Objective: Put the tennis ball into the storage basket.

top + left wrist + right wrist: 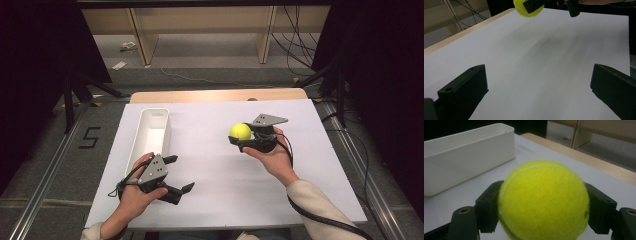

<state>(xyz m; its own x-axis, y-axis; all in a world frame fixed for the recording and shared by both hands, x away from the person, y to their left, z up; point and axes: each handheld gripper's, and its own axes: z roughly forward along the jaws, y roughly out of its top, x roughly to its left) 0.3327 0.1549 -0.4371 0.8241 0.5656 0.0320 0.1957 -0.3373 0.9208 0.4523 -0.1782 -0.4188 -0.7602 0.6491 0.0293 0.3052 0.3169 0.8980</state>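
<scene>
A yellow tennis ball (240, 131) is held above the white table sheet, right of centre, with my right gripper (239, 134) shut on it. In the right gripper view the ball (544, 200) sits squeezed between the two black jaws. My left gripper (179, 173) stands open near the table's front left, jaws wide apart with nothing between them; its own view looks across the bare sheet (544, 62) toward the ball (527, 8) at the top edge. A long white bin (151, 133) lies at the left of the table, just beyond the left gripper.
The white bin (461, 155) looks empty inside and stands to the left of the held ball. A wooden table edge (215, 95) runs along the back. Metal rails and stands flank the table on both sides.
</scene>
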